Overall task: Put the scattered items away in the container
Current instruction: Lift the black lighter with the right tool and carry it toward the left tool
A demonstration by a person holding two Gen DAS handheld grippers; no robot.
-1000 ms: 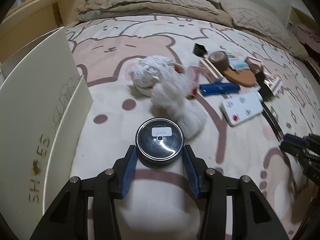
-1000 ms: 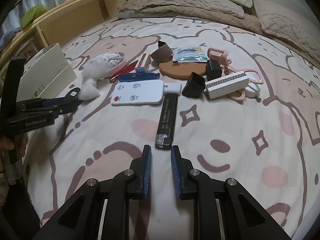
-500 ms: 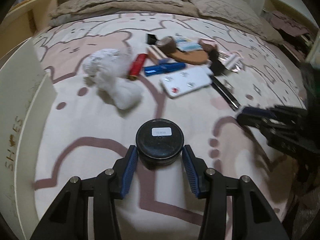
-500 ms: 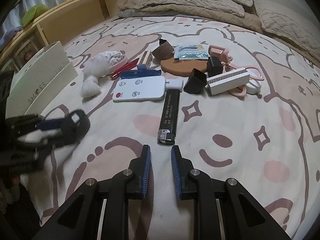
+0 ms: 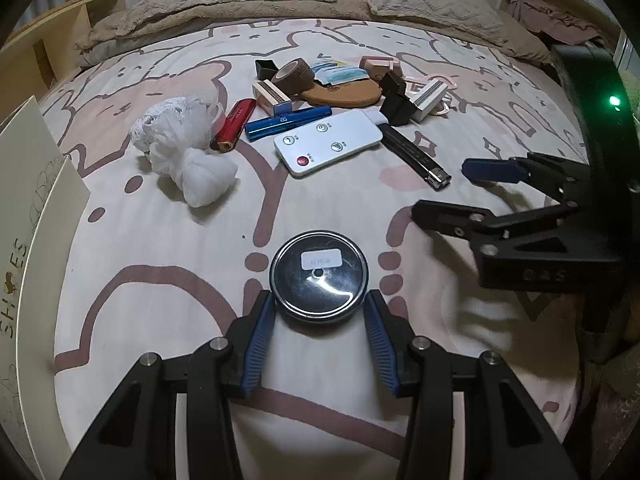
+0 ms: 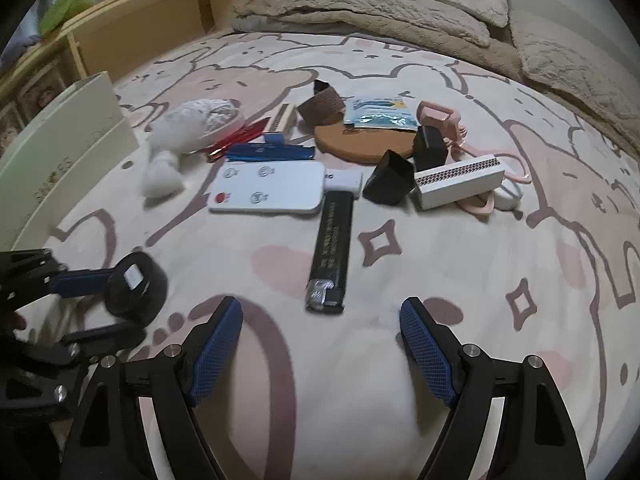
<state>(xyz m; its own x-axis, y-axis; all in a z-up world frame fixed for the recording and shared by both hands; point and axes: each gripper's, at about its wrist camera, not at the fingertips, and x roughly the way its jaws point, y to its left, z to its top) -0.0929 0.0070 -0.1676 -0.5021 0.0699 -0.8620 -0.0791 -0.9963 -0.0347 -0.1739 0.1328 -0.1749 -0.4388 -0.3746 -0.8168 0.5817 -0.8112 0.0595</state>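
Black round tin (image 5: pixel 319 276) clamped between left gripper (image 5: pixel 319 312) pads; right gripper (image 6: pixel 321 344) jaws opening, apparently empty, just short of black lighter (image 6: pixel 331 254).

Both wrist fisheyes look steeply down along their fingers, close over the bedspread (image 5: pixel 160 264), sharing its item cluster.

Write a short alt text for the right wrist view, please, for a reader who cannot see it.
The right gripper, its jaws opening and empty, points at a black lighter on a patterned bedspread. Behind lie a white remote and other clutter; at left, the left gripper holds a round black tin.
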